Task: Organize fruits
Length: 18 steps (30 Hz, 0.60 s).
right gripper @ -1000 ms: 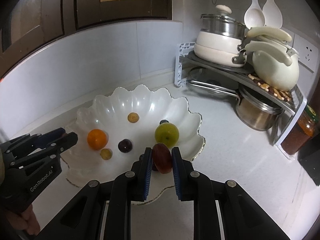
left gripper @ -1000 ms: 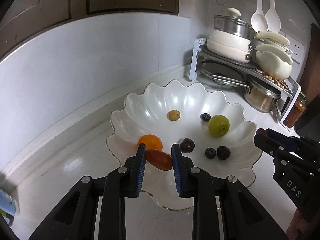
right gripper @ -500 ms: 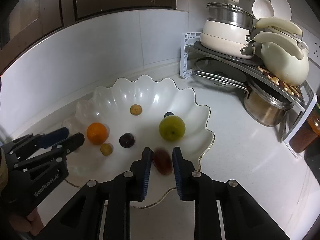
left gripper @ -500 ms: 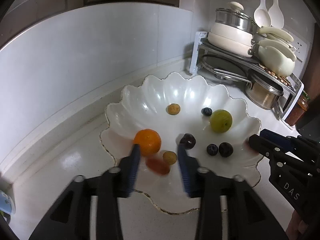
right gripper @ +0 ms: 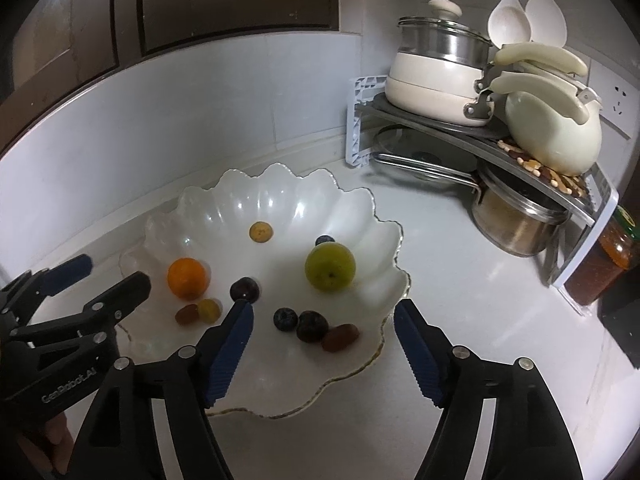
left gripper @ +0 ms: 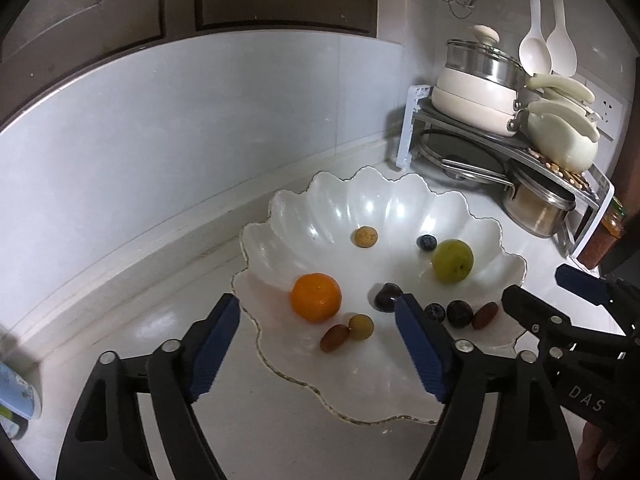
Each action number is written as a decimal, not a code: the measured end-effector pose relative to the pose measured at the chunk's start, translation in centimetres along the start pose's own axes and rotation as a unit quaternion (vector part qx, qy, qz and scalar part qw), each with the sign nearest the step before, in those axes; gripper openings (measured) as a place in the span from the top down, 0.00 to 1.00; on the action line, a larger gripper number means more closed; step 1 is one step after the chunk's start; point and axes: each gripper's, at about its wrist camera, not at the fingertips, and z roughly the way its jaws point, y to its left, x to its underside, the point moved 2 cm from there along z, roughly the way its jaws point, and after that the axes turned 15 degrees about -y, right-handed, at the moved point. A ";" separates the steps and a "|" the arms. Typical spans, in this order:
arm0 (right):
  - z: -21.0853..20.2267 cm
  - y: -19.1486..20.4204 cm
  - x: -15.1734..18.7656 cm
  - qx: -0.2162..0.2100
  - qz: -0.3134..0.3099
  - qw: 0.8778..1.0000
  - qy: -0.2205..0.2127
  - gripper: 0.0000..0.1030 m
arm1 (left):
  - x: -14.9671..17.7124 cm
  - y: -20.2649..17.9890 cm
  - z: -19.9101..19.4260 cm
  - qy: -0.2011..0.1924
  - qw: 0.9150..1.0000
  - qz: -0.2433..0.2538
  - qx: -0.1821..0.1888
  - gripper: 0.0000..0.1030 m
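A white scalloped bowl (left gripper: 304,216) (right gripper: 224,200) on the counter holds an orange (left gripper: 316,297) (right gripper: 187,278), a green fruit (left gripper: 452,260) (right gripper: 330,266), several small dark fruits and two small yellow ones. A red-brown date (left gripper: 334,337) (right gripper: 186,314) lies beside a yellow fruit near the orange. A second date (left gripper: 485,315) (right gripper: 340,337) lies by the near right rim. My left gripper (left gripper: 318,350) is open and empty above the near rim. My right gripper (right gripper: 323,352) is open and empty above the second date.
A corner rack (right gripper: 472,128) at the back right holds cream pots, a lid, a steel pot (right gripper: 516,220) and ladles. A jar (right gripper: 608,256) stands at its right end. The tiled wall runs close behind the bowl. A packet (left gripper: 16,396) lies at the far left.
Both grippers opened and let go of their dates, which now lie in the bowl. Both grippers drew back and up from the bowl.
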 end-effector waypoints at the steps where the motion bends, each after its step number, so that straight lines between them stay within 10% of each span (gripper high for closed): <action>1: -0.1 -0.1 0.0 0.004 0.001 1.000 -0.001 0.26 | 0.0 0.1 -0.1 -0.001 1.000 -0.001 -0.002 0.19; 18: -3.0 0.1 -1.0 -0.002 -0.010 1.000 -0.017 0.25 | -0.5 0.3 -3.9 -0.014 0.999 -0.012 -0.029 0.07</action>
